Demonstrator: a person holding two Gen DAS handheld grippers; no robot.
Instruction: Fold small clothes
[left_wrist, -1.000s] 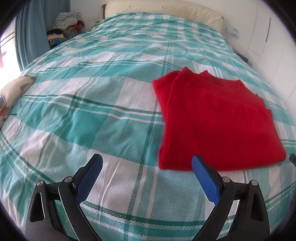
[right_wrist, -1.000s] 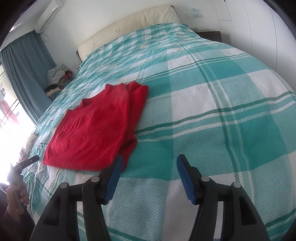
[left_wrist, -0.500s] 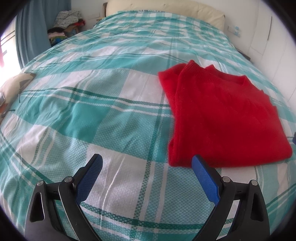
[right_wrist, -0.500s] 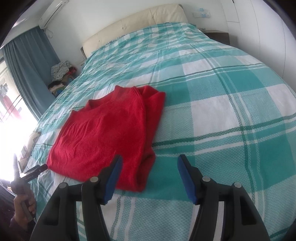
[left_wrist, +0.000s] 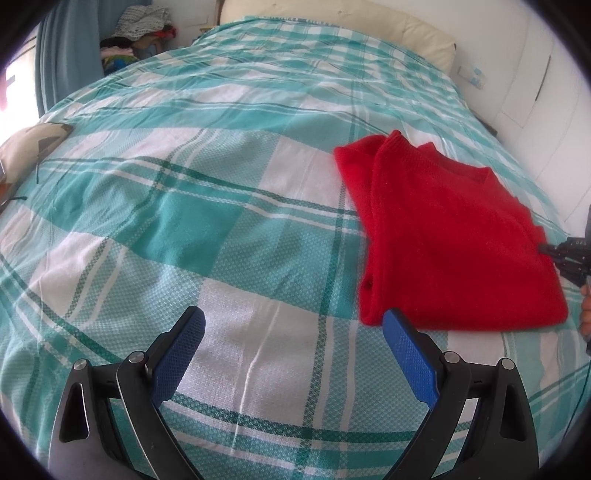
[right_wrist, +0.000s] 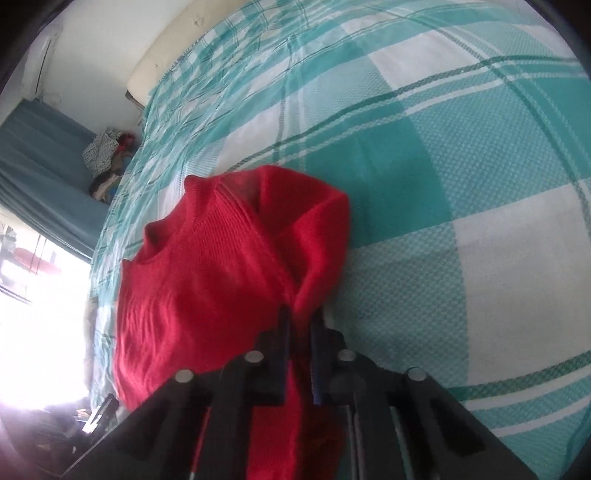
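So the big thing here is the bed, covered in a teal and white plaid sheet that fills pretty much both views. There's a cream padded headboard at the far end, blue curtains off to the window side, and a messy pile of clothes sitting in the corner between them. A tan cushion pokes in at the left edge of the left wrist view.

The red sweater is lying on the sheet, already folded partway, with one sleeve tucked in along its left edge and the neckline pointing toward the headboard. Mostly flat, except the right side.

Right gripper is closing down on the sweater's right side. Its blue pads have a ridge of red knit pinched between them, and that bit of fabric is bunched up off the sheet. You can also catch this gripper at the far right edge of the left wrist view, touching the sweater's edge.

Left gripper has its jaws spread wide with nothing in them, hovering over bare sheet. Its right finger sits just beside the sweater's near left corner.
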